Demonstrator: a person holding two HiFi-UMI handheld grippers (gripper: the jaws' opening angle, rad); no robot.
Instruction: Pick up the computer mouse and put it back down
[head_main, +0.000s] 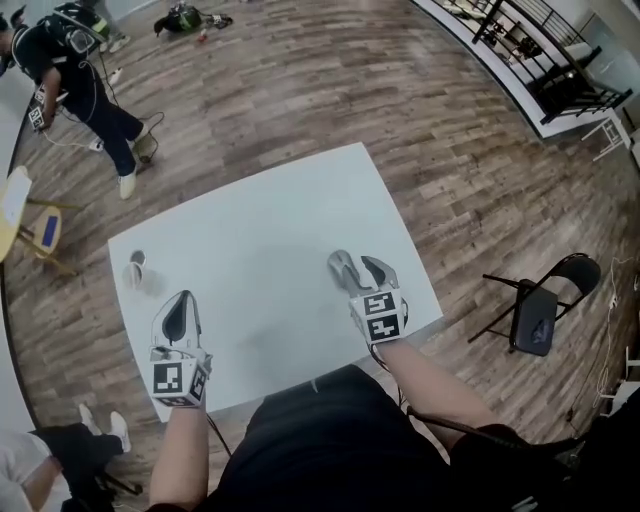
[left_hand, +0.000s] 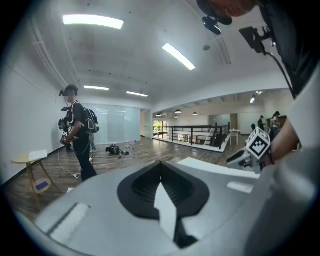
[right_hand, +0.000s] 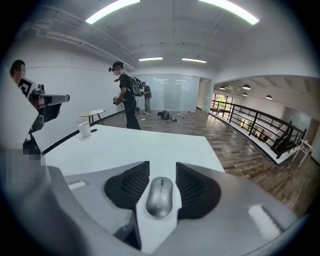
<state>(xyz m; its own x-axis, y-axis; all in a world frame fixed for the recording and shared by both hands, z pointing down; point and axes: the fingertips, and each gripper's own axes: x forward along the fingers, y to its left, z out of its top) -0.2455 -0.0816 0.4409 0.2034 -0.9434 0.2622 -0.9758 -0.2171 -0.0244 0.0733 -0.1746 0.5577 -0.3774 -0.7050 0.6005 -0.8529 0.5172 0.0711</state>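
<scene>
clamping the silver oval computer mouse (right_hand: 159, 196) between its pads, the right gripper (right_hand: 161, 175) holds it by the white rectangular table's (head_main: 260, 230) near right corner; the left gripper (left_hand: 161, 170), jaws together and empty, is at the table's near left edge.

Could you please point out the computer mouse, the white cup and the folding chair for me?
computer mouse (right_hand: 160, 196): right gripper view, middle of its grey top.
white cup (right_hand: 85, 129): right gripper view, its side wall.
folding chair (head_main: 533, 318): head view, its dark seat.
</scene>
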